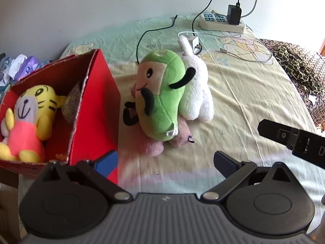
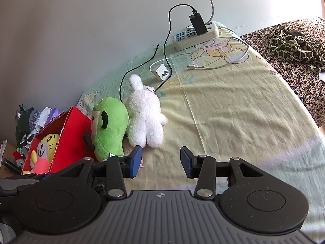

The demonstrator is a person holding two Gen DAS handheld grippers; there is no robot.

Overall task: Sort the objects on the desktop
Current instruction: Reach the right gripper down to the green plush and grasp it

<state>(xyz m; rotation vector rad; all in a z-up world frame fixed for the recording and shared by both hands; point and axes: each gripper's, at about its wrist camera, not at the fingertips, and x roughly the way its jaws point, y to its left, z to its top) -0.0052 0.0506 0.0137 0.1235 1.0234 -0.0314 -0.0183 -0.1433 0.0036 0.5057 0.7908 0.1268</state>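
**Toys piled right beside the box**

Red box (image 1: 95, 109) sits left on the bed (image 1: 254, 101), tiger toy (image 1: 30, 118) already inside. Green toy (image 1: 160, 95) and white toy (image 1: 197, 89) lean beside it, handy for dropping in. Left tool (image 1: 164, 162) and right tool (image 2: 160, 160) both gape, empty.

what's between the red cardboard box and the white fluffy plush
The green plush toy sits between the red cardboard box and the white fluffy plush, pressed against both; the right wrist view shows it best.
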